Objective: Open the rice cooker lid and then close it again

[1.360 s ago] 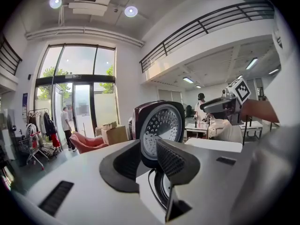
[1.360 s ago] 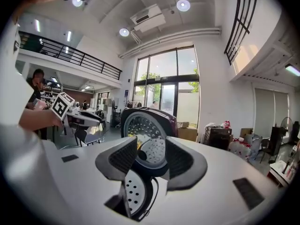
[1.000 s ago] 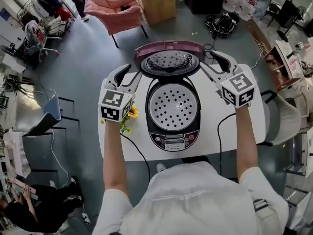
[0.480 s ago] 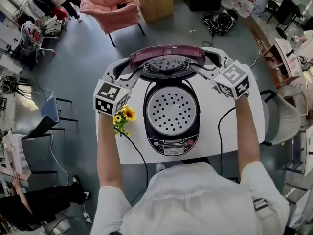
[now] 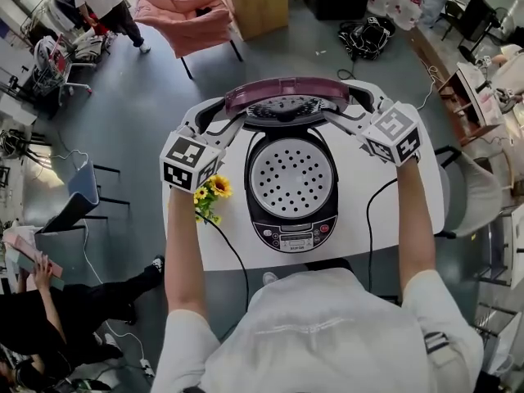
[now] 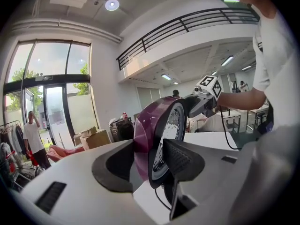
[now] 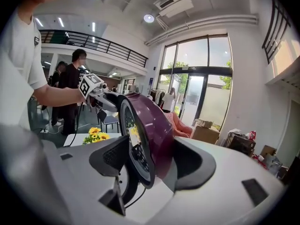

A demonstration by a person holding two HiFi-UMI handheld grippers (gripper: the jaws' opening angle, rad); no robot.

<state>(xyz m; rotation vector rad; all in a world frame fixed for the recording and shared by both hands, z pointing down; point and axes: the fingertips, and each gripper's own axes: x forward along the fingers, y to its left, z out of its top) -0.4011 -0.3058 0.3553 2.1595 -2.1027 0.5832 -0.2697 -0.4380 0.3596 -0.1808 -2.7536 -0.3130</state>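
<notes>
The round white table point(image 5: 409, 211) bears the rice cooker point(image 5: 293, 237) at its middle, front panel toward the person, so both arms reach it evenly. Its purple lid point(image 5: 286, 95) stands raised on the rear hinge, close to the table's far edge, above the perforated tray point(image 5: 291, 177). The left gripper point(image 5: 229, 115) and right gripper point(image 5: 344, 106) each straddle one side rim of the lid; their jaws have just been opening and stand apart around it, seemingly steadying rather than clamping. The lid's swing forward looks unobstructed. The sunflowers point(image 5: 211, 193) lie beside the left arm, clear of the cooker.
</notes>
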